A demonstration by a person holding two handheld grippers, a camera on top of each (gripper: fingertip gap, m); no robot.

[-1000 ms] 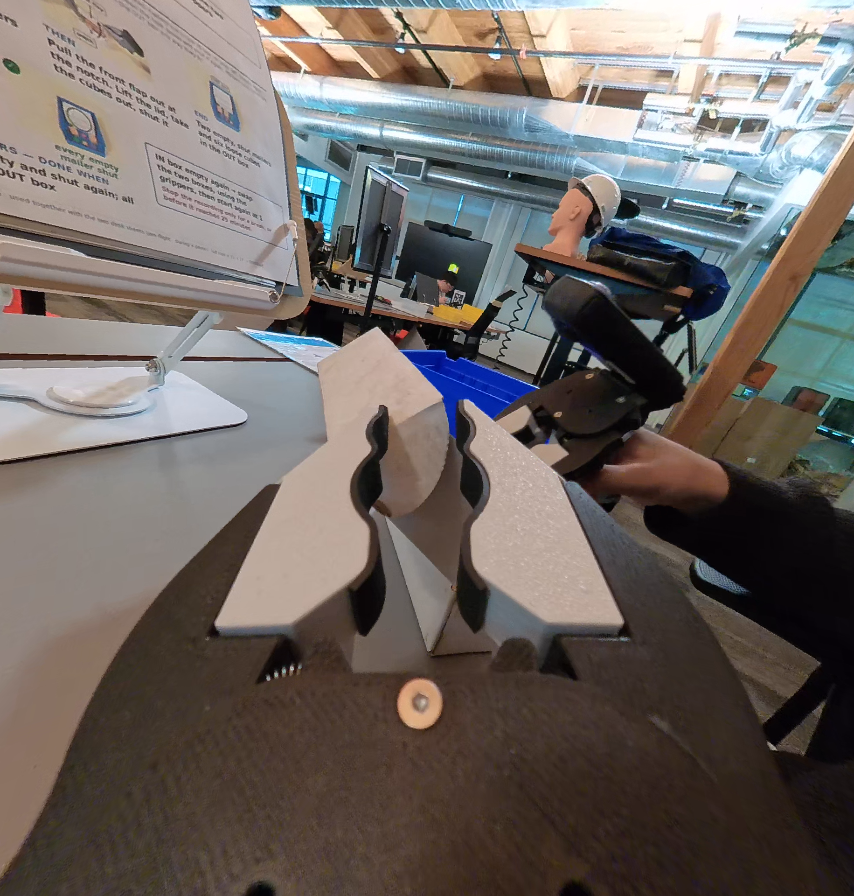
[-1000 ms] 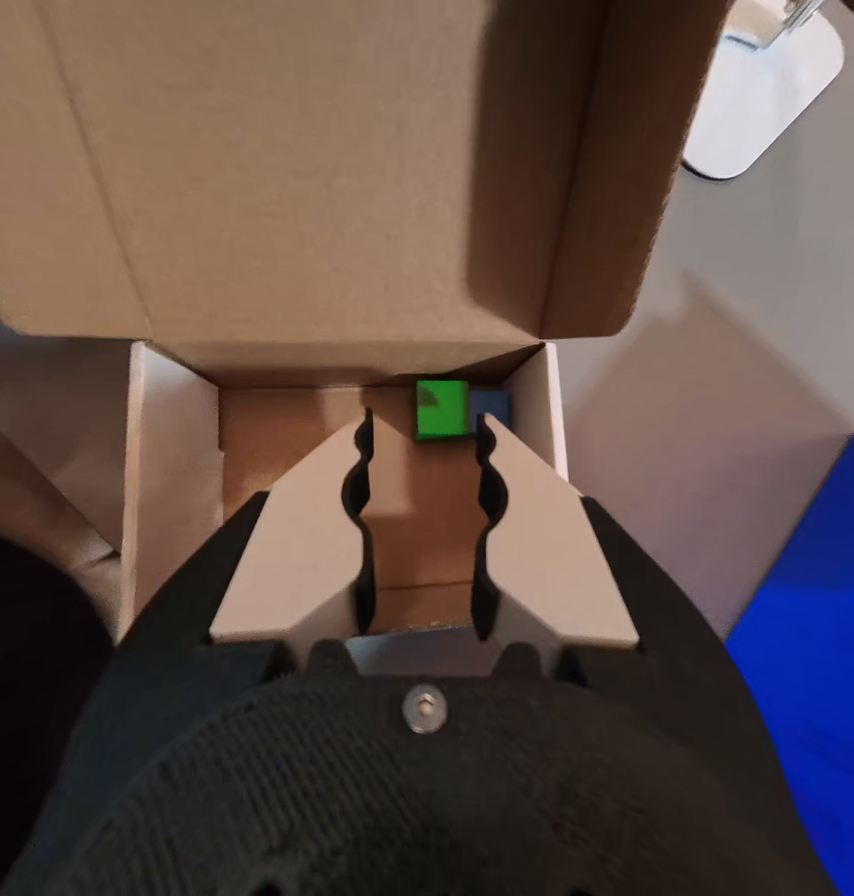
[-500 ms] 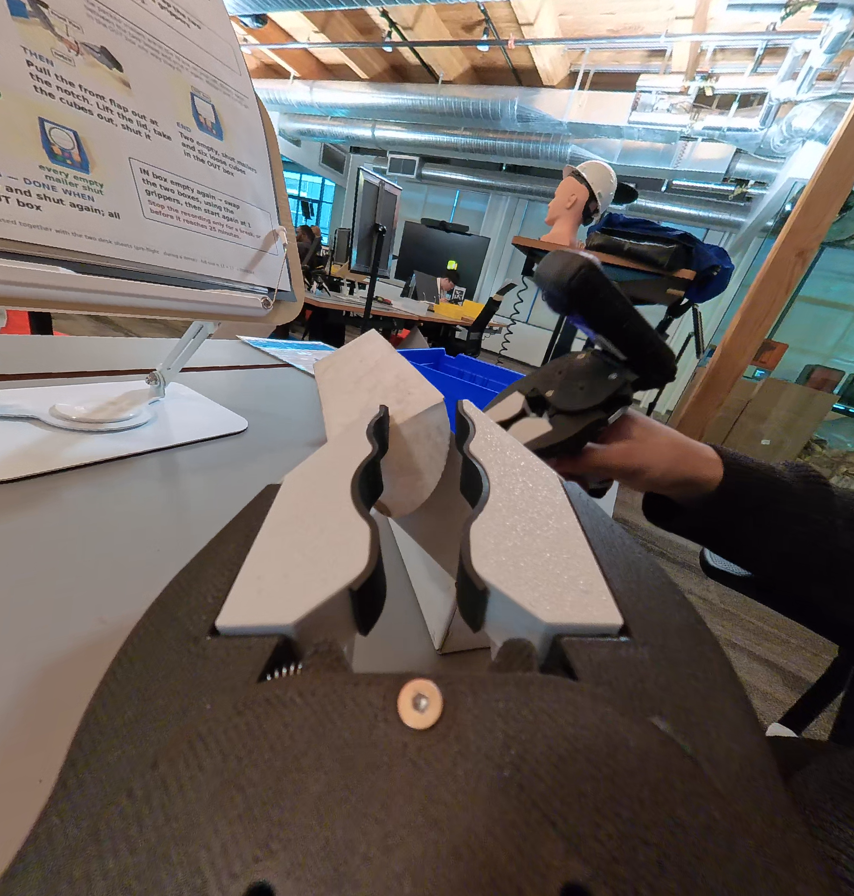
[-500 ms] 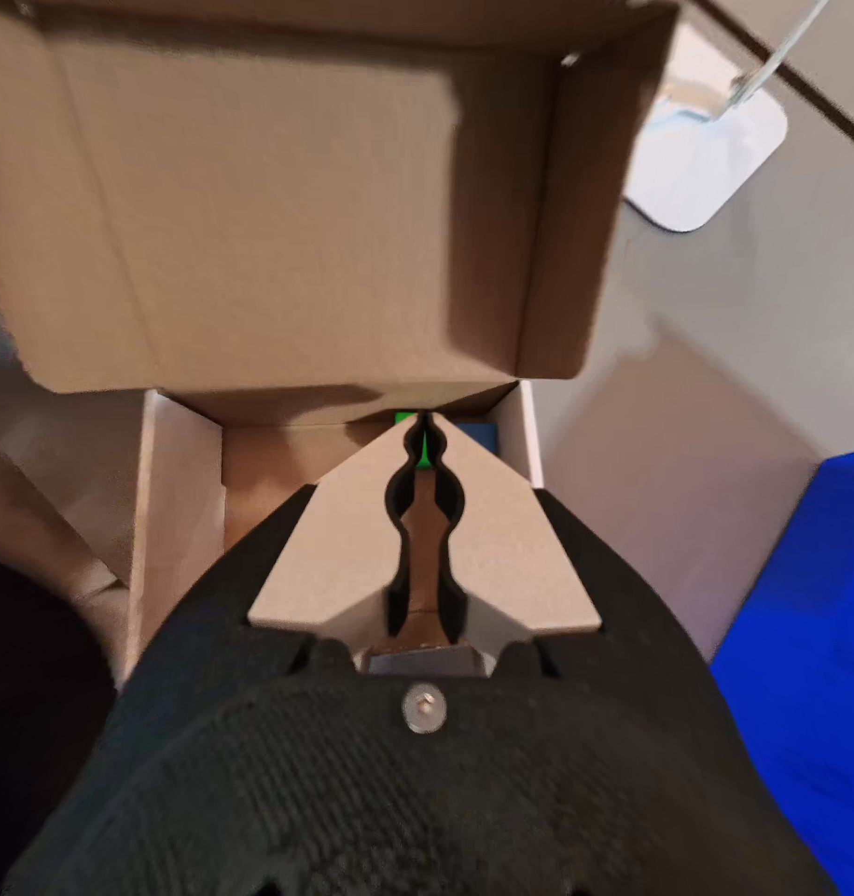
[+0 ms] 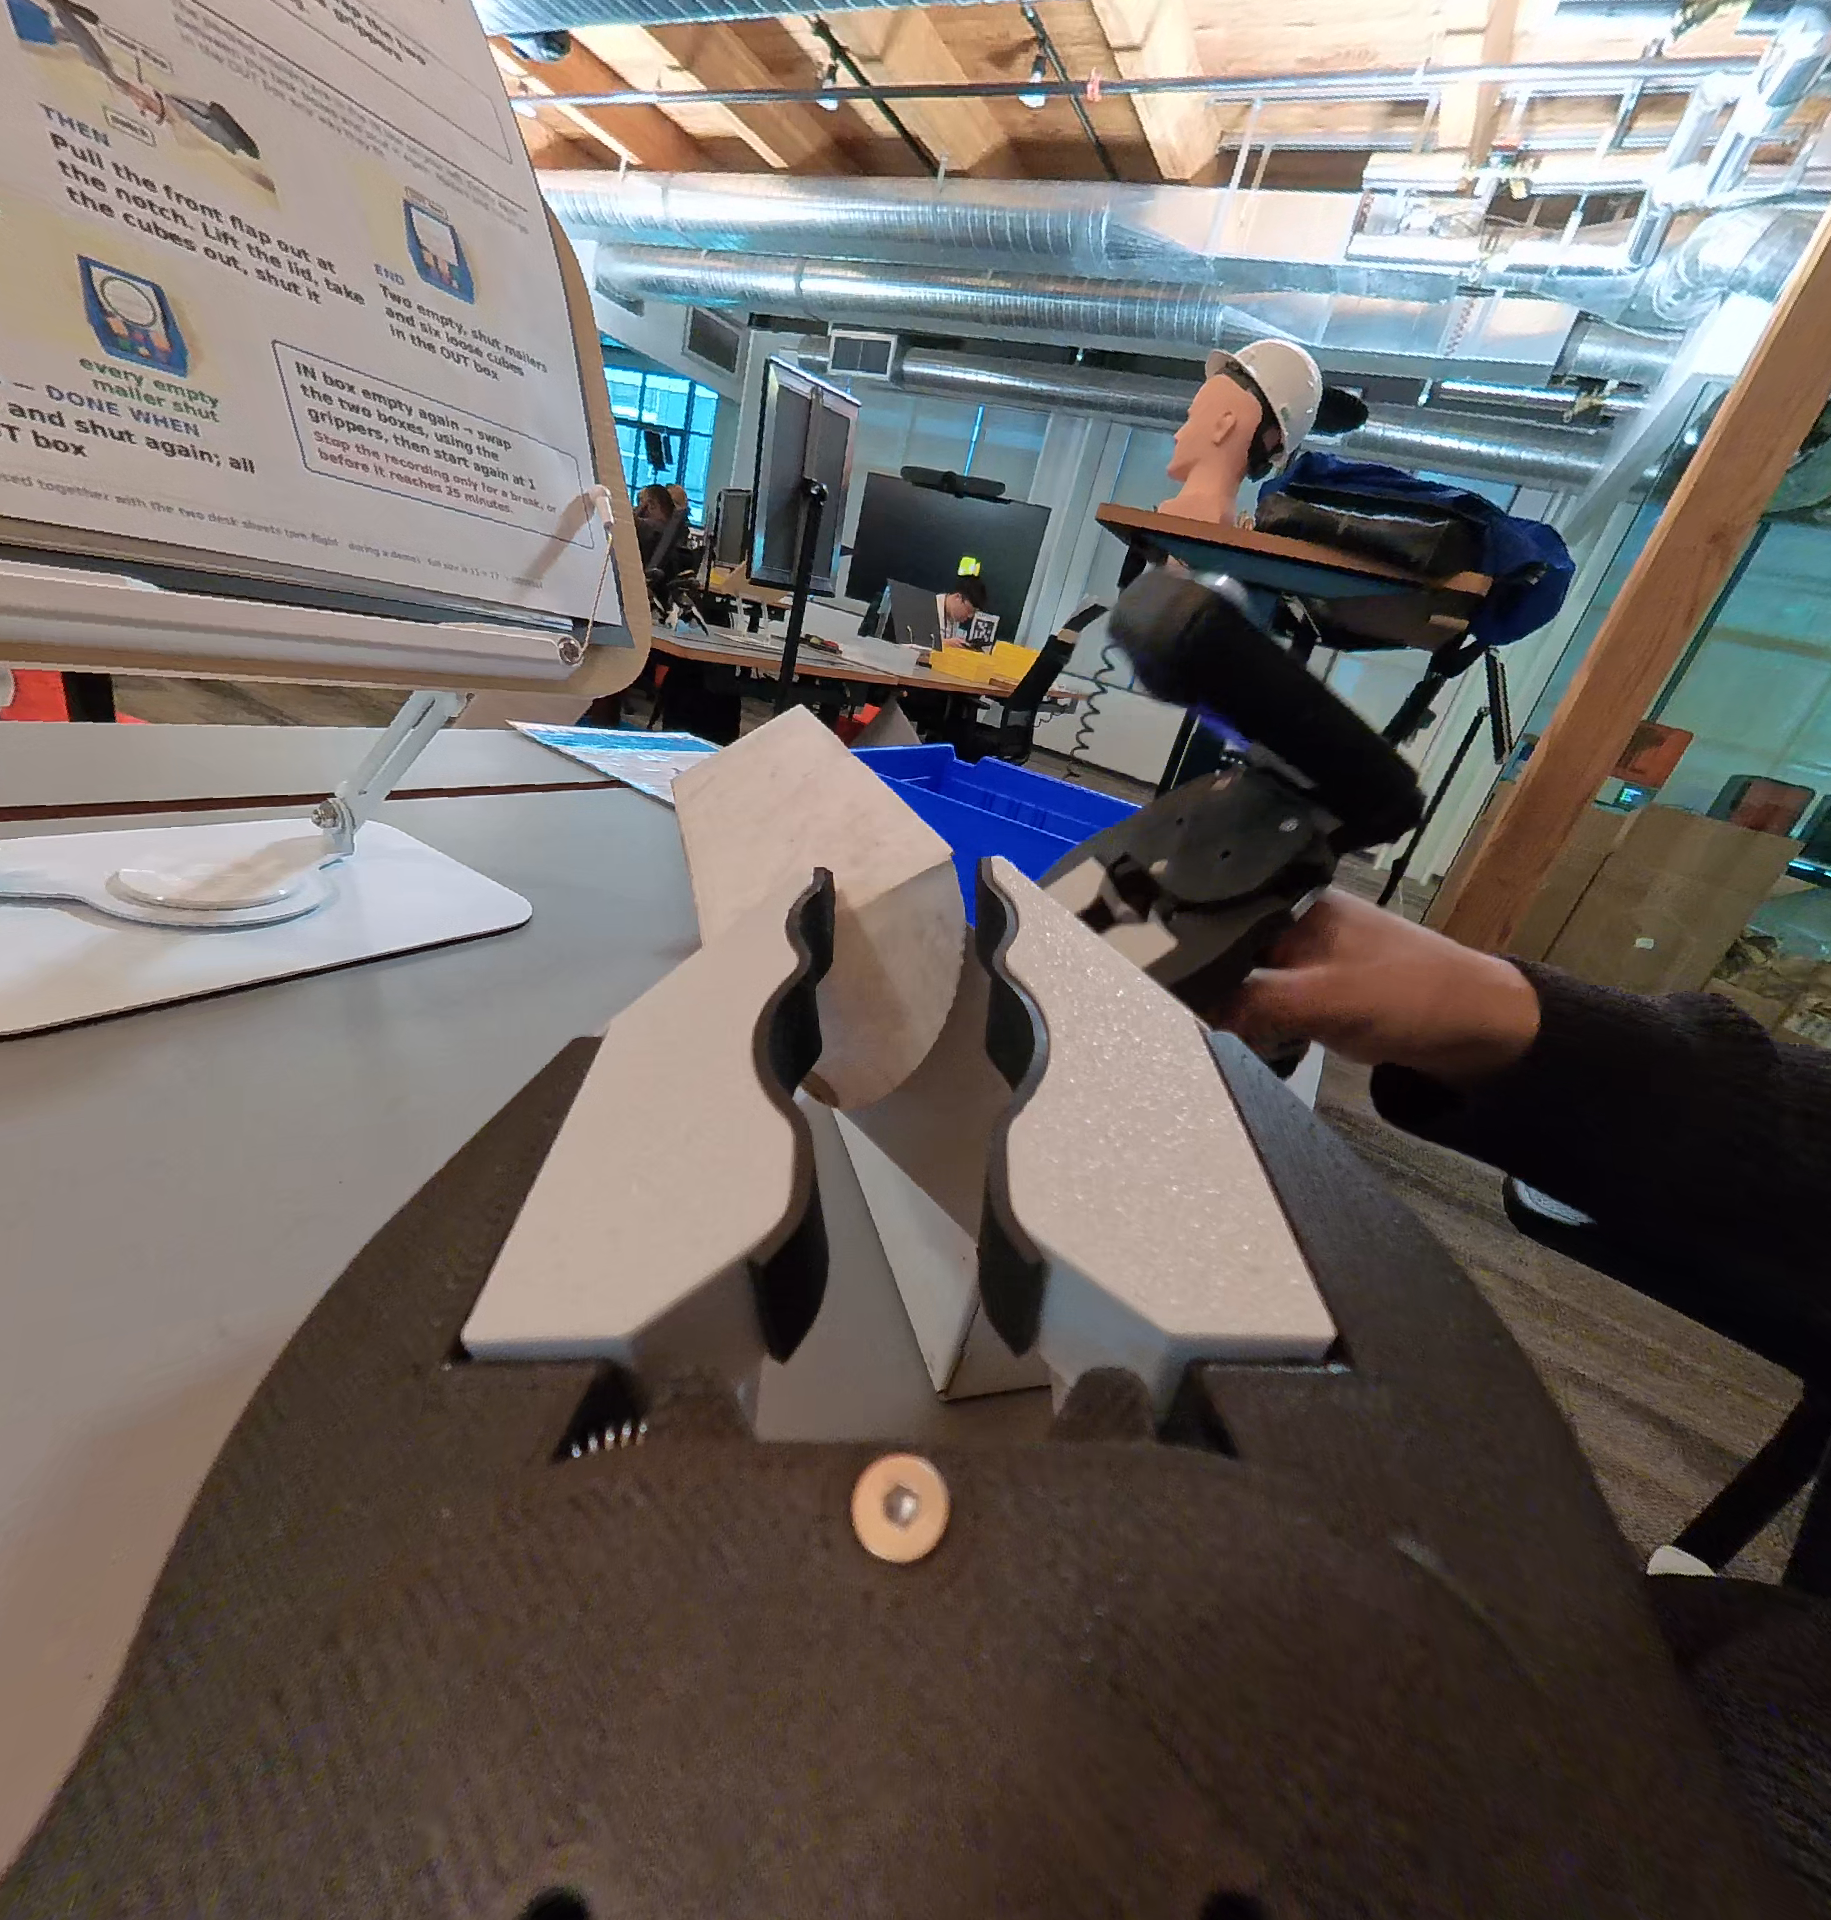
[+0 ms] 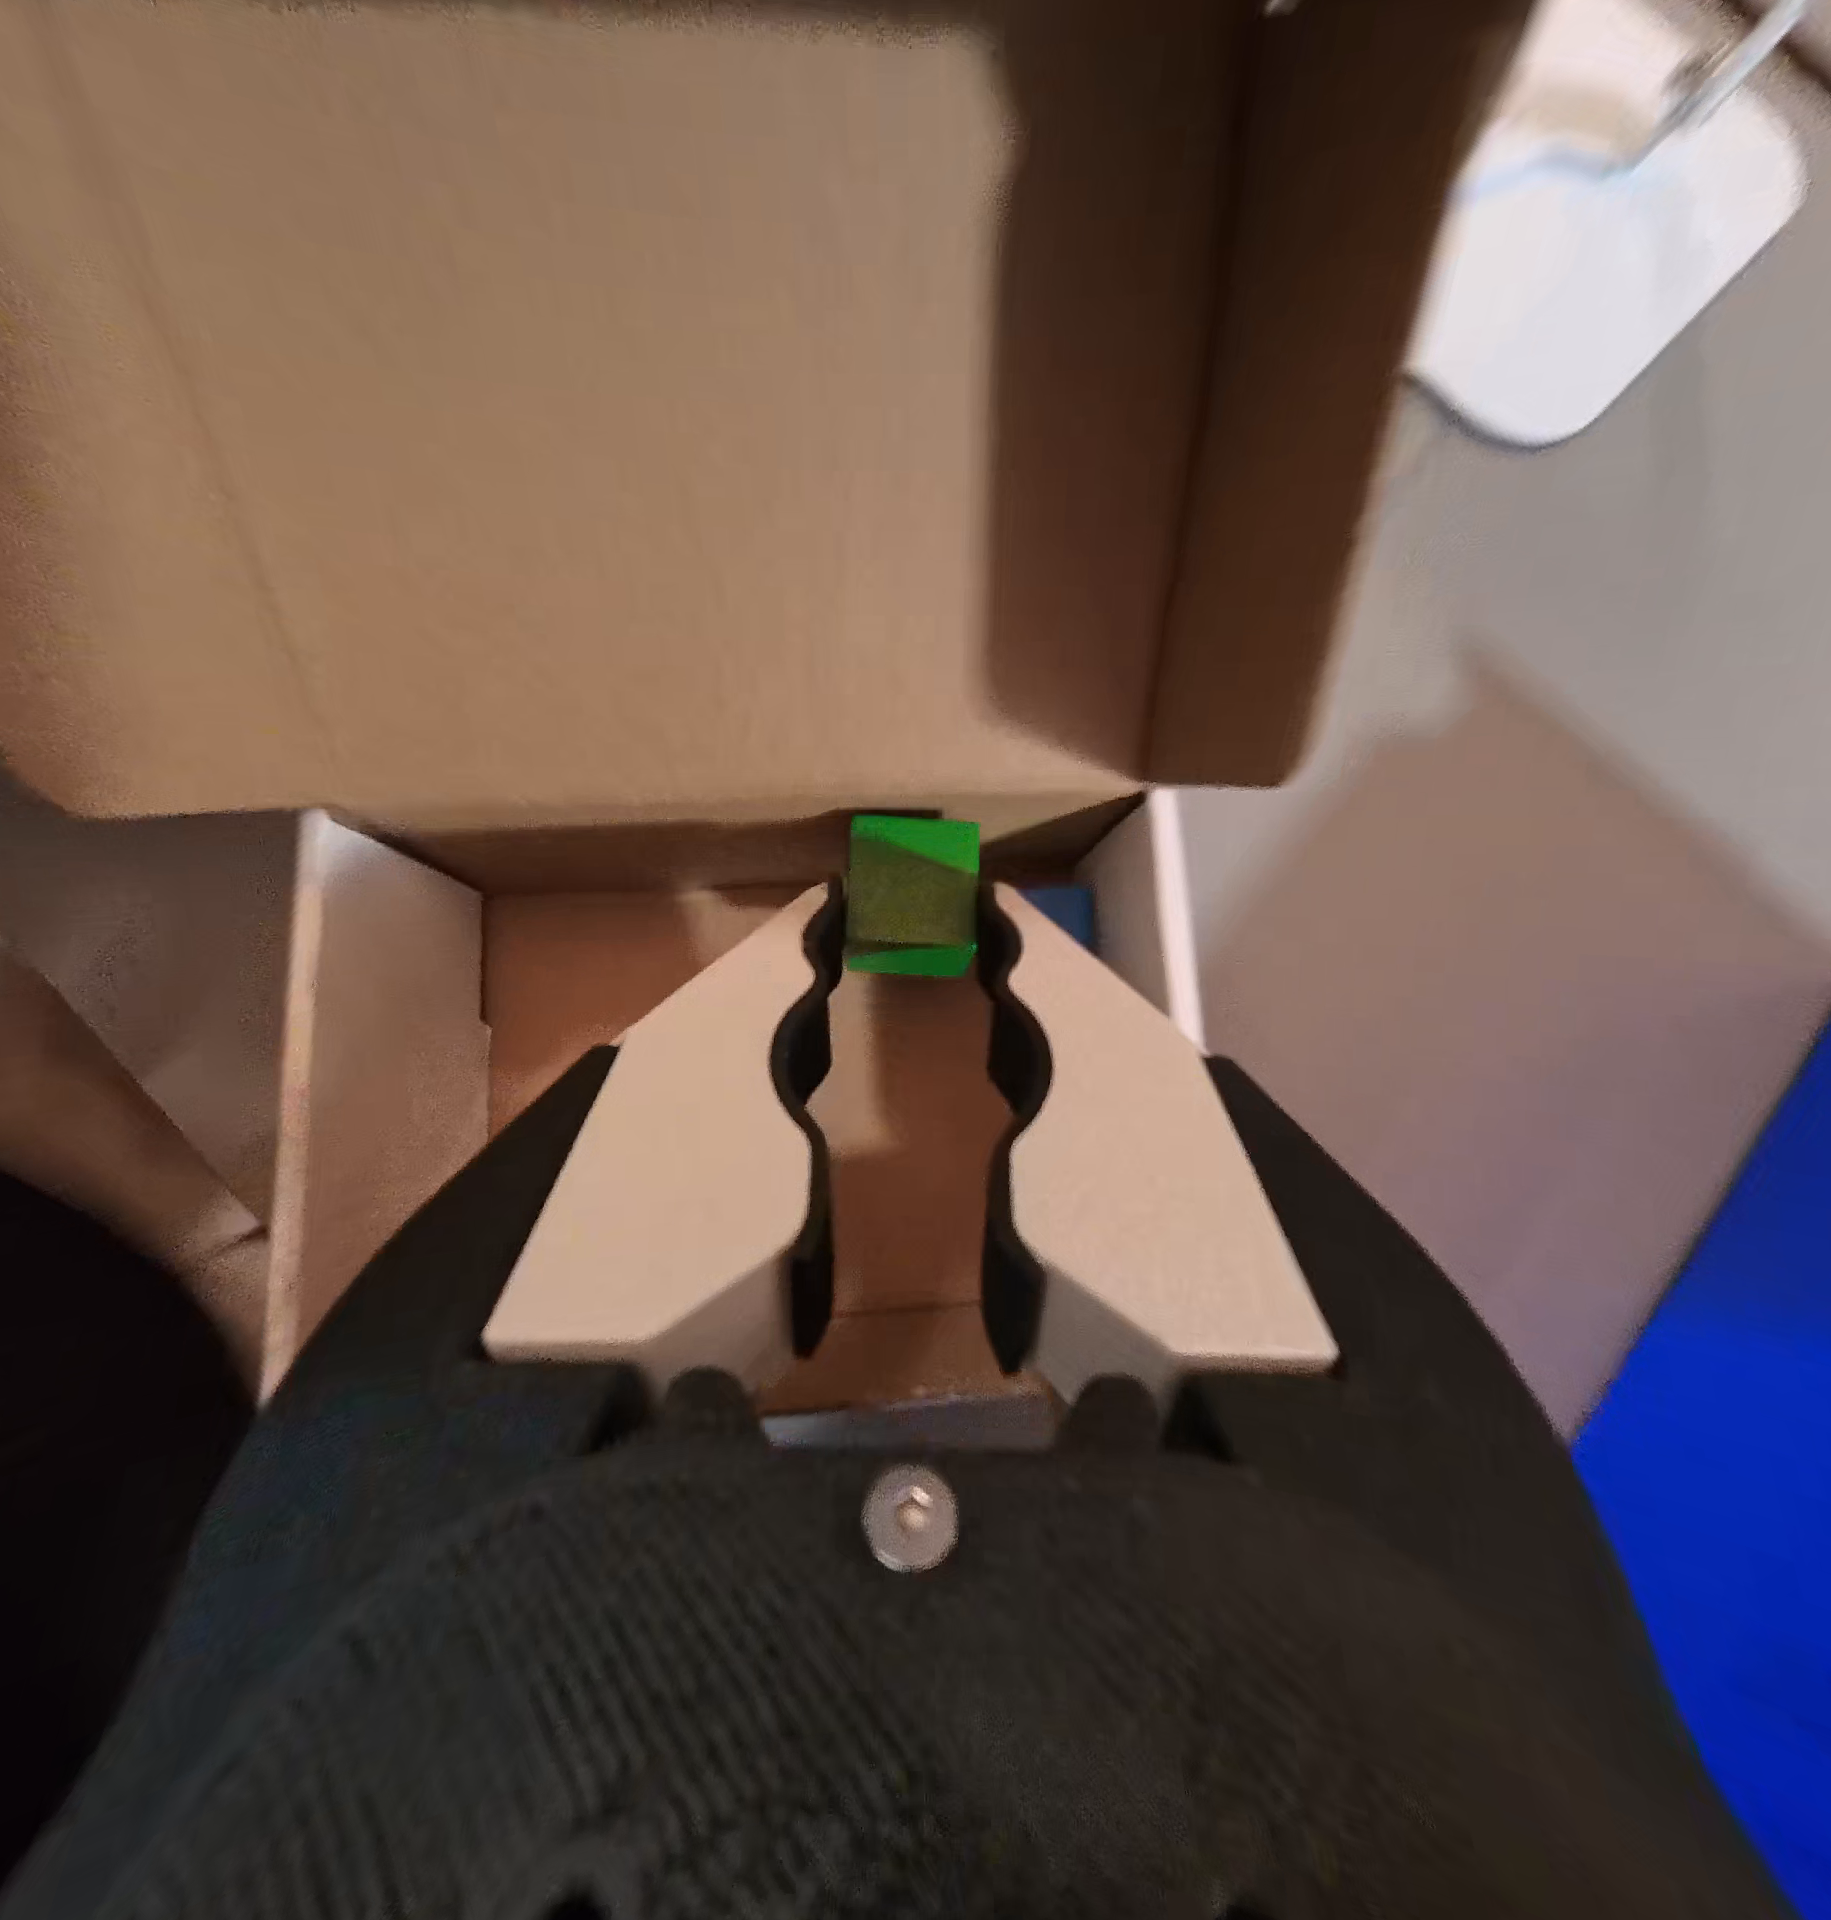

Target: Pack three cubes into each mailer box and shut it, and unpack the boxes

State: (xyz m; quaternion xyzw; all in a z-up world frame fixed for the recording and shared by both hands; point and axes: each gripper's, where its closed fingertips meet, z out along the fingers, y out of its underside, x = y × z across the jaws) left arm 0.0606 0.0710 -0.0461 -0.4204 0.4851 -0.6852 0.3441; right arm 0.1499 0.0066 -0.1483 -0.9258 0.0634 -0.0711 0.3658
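In the right wrist view an open mailer box lies below me with its lid raised. My right gripper is shut on a green cube and holds it at the fingertips above the box's far right corner. A blue cube lies in that corner, mostly hidden. In the left wrist view my left gripper is shut on the lid's white front flap and holds it up. The right gripper shows there to the right, held in a hand.
A blue bin stands right of the box; it also shows in the left wrist view. A white document stand holding a printed sheet stands on the grey table at far left.
My right gripper went down into the box, closed on the green cube and has lifted it. The left gripper has kept hold of the lid flap, almost still.
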